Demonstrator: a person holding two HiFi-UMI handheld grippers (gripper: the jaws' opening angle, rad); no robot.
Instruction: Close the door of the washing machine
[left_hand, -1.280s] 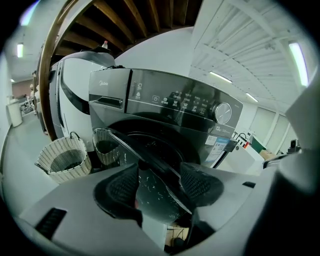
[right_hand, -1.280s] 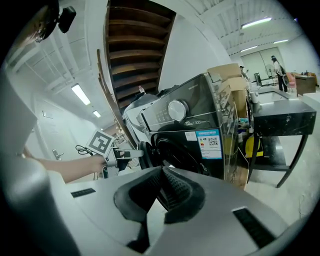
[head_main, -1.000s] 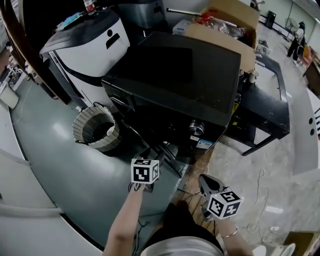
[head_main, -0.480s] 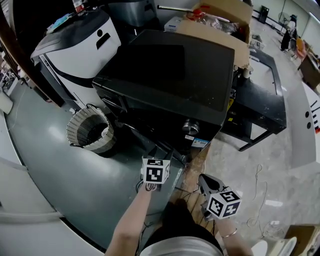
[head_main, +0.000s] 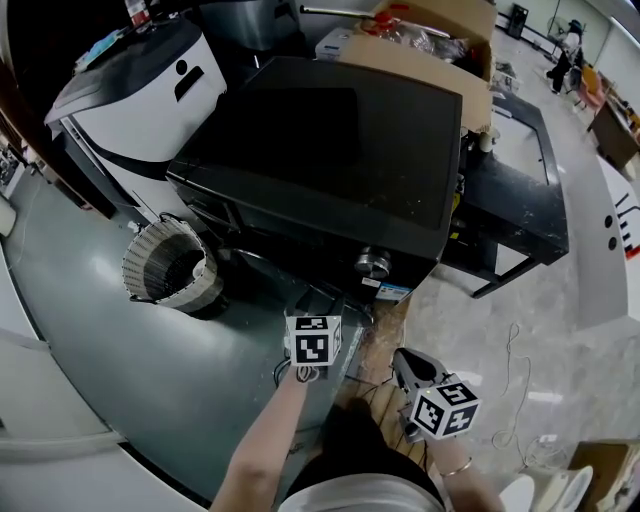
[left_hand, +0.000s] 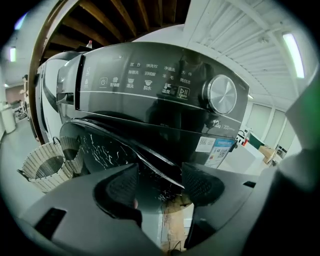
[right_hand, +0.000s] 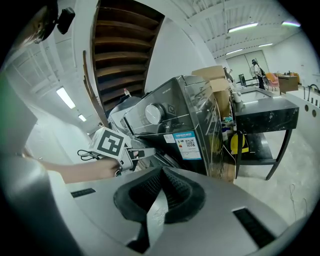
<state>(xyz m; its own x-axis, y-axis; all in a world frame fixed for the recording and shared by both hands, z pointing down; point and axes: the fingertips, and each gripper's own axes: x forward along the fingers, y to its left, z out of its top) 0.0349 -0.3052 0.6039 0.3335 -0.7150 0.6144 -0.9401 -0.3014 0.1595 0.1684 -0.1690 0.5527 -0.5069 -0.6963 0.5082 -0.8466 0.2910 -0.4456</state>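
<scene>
My left hand-held gripper, jaws apart, faces the door at 12 o'clock to push it; right hand-held gripper idles, pinched together.

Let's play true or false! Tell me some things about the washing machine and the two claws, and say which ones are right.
1. The washing machine's door is open. True.
2. The left claw is shut tight. False: its jaws are apart, with the door's edge between them.
3. The right claw holds the door. False: it is shut on nothing, away from the machine.
4. A woven basket stands on the floor beside the washing machine. True.
5. The washing machine is white. False: it is black.
</scene>
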